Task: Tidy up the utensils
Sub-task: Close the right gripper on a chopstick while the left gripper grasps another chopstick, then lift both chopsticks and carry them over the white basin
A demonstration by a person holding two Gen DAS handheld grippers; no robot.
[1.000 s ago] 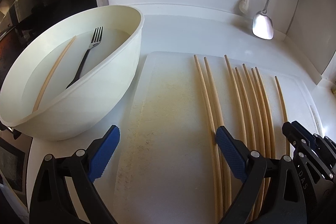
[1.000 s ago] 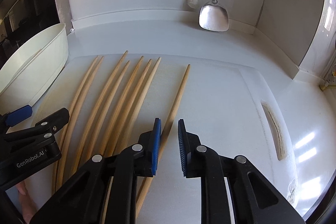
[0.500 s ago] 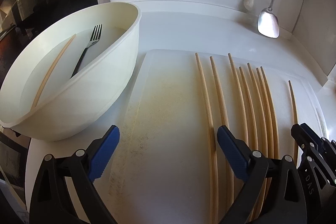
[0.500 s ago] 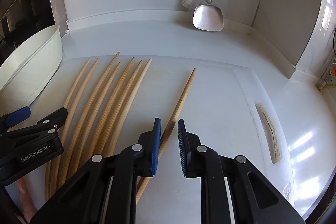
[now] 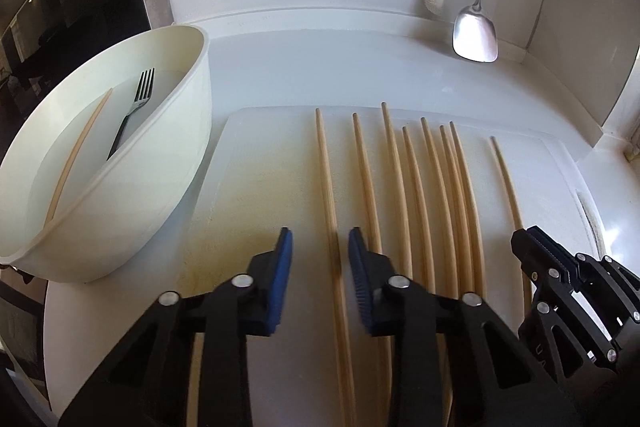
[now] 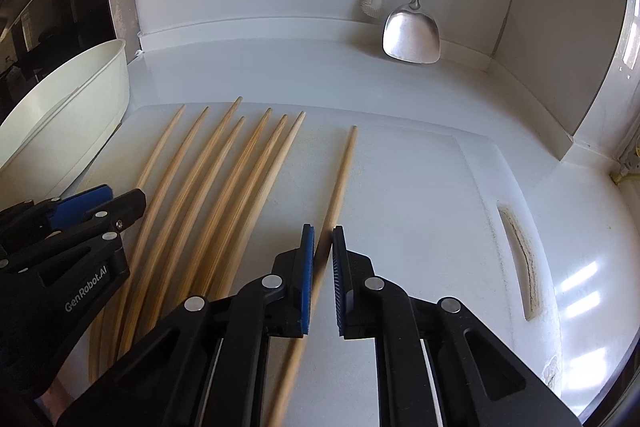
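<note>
Left wrist: left gripper (image 5: 316, 247), jaws just closing, straddles the leftmost chopstick (image 5: 326, 183) on the board (image 5: 248, 187); pads not visibly touching it. Bowl (image 5: 176, 163) off the board's left edge holds a fork (image 5: 134, 111).

Right wrist: right gripper (image 6: 323, 259) pinches the lone chopstick (image 6: 340, 187) nearest the board's right edge.

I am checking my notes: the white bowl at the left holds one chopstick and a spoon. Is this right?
Not quite. In the left wrist view, the white bowl holds one chopstick and a dark fork, not a spoon. The rest is correct.
</note>
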